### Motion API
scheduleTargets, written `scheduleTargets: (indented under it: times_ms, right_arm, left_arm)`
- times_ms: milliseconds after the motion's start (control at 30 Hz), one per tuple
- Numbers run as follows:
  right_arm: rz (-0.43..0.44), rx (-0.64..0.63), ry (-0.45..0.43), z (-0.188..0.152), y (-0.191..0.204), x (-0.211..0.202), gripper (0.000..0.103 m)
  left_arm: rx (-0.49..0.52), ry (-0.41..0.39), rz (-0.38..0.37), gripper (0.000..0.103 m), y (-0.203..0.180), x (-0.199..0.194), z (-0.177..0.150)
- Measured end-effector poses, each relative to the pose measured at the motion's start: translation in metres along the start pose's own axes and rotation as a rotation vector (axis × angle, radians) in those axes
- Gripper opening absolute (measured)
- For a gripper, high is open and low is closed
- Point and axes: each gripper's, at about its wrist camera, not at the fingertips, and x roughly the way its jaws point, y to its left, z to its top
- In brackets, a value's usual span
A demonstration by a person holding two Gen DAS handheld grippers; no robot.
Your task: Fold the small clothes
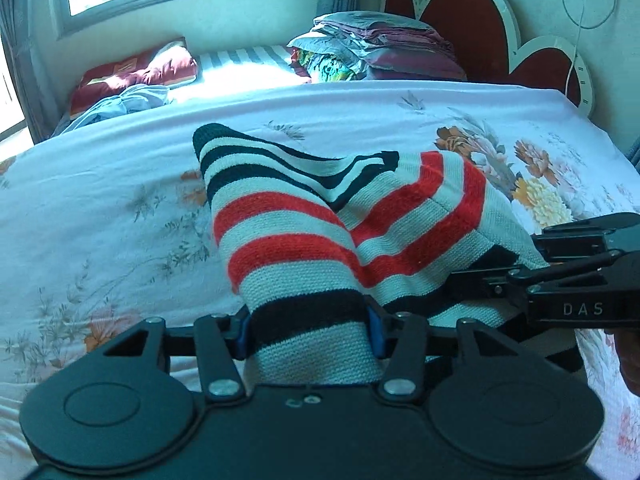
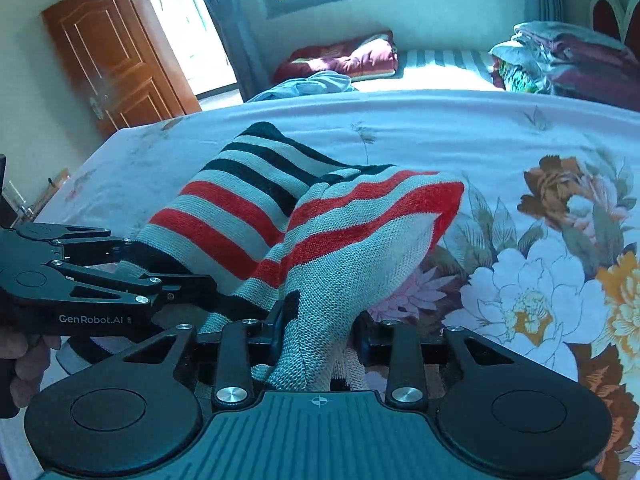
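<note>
A small knit garment with red, black and pale stripes is lifted off the floral bed sheet. My left gripper is shut on its near edge, cloth bunched between the blue pads. My right gripper is shut on another part of the same garment. The two grippers are close side by side. The right gripper shows at the right of the left wrist view; the left gripper shows at the left of the right wrist view. The far end of the garment rests on the sheet.
A stack of folded bedding sits at the far right by a red heart-shaped headboard. A dark red pillow and crumpled blue cloth lie at the far left. A wooden door stands left of the bed.
</note>
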Motion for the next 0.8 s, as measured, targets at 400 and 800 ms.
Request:
scheduleTargets:
  times_ms: [400,800]
  right_arm:
    - [-0.067,-0.06,-0.046,0.02,0.106,0.012,0.033]
    - [-0.009,-0.091,-0.009,0.03,0.227,0.102,0.033]
  left_arm:
    - [0.023,-0.075,-0.036,0.05,0.084,-0.049,-0.017]
    - [-0.049,-0.058,0.004,0.05,0.21,-0.072,-0.057]
